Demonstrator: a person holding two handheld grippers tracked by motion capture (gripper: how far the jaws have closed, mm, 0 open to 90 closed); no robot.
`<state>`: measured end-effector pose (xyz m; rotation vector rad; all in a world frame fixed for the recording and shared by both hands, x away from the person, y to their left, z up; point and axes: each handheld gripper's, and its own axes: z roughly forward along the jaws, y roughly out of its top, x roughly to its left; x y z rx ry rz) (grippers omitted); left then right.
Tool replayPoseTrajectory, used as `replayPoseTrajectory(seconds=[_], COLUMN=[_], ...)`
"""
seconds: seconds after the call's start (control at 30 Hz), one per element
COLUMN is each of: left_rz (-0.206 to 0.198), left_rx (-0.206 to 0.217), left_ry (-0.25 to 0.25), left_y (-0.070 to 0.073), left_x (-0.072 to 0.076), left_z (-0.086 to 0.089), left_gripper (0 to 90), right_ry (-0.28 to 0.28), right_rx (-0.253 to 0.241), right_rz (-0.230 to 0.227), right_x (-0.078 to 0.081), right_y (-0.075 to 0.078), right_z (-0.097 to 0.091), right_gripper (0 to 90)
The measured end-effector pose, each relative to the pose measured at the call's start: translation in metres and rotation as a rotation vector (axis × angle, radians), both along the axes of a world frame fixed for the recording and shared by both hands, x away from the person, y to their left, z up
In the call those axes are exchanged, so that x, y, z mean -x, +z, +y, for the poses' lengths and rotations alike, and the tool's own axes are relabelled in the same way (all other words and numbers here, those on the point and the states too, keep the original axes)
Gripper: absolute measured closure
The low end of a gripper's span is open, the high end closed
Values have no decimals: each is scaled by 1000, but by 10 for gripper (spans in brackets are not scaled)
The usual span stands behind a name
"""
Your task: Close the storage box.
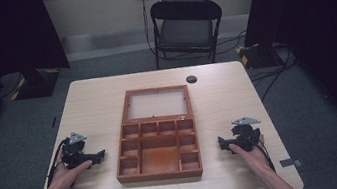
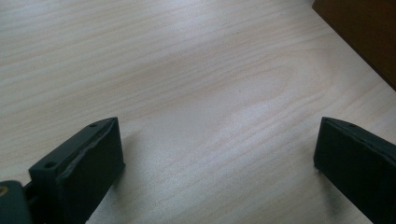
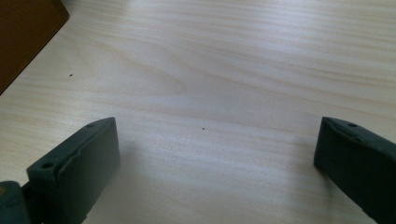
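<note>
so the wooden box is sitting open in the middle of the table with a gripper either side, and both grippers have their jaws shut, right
Not quite: the jaws are open, not shut. The left gripper view and the right gripper view each show two black jaws standing wide apart over bare table with nothing between them. The rest holds: in the high view the wooden box lies open mid-table, with the left gripper and right gripper on either side.

Both forearms are bare, no sleeves showing. The left gripper (image 1: 99, 157) and right gripper (image 1: 221, 143) are black, each topped by a grey three-cornered plate and trailing a black cable. Their jaws are thick, flat-faced black blocks with small screw holes.
</note>
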<state>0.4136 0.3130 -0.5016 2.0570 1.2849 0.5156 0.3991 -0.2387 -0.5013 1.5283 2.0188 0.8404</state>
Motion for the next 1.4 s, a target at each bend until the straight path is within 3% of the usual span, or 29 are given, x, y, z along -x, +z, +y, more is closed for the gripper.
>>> replayPoseTrajectory(seconds=[0.1, 0.13, 0.2, 0.27, 0.4, 0.57, 0.63, 0.7, 0.83, 0.97, 1.03, 1.07, 1.2, 1.33, 1.4], left_rz=[7, 9, 9, 9, 38, 21, 22, 47, 62, 38, 29, 23, 3, -4, -15], left_rx=[-6, -5, -7, 4, -4, 0, 22, 59, 80, 111, 126, 131, 161, 167, 180], left_ry=[2, 5, 4, 10, -7, -5, 7, 14, 14, 2, -17, -26, -34, -59, -65], left_y=[2, 3, 4, 5, 9, 15, 18, 21, 26, 33, 37, 38, 42, 47, 52], left_x=[1, 2, 3, 4, 4, 4, 4, 3, 3, 5, 6, 6, 7, 5, 4], left_z=[1, 2, 3, 4, 5, 4, 4, 4, 3, -1, -3, -3, -10, -18, -22], left_gripper=[38, 72, 85, 134, 170, 195, 208, 209, 211, 223, 254, 267, 269, 269, 268], right_ry=[-3, 1, 1, -3, 11, 30, 35, 34, 42, 100, 115, 120, 127, 171, 186], right_rx=[2, 1, -4, -36, -30, -41, -50, -65, -55, -60, -67, -87, -104, -83, -99], right_rz=[14, 10, 10, 25, 28, 32, 23, 12, 5, 43, 28, -10, -27, 23, 18], right_x=[0, -1, -1, -2, -1, -1, -1, 0, -1, -1, -1, -1, -2, -7, -6], right_y=[2, 4, 6, 9, 11, 16, 17, 21, 26, 27, 31, 35, 39, 36, 40], right_z=[-1, -2, -3, -4, -2, -1, 0, -1, 0, 6, 8, 8, 10, 19, 21], right_gripper=[36, 142, 163, 139, 145, 156, 165, 167, 169, 169, 177, 180, 178, 171, 170])
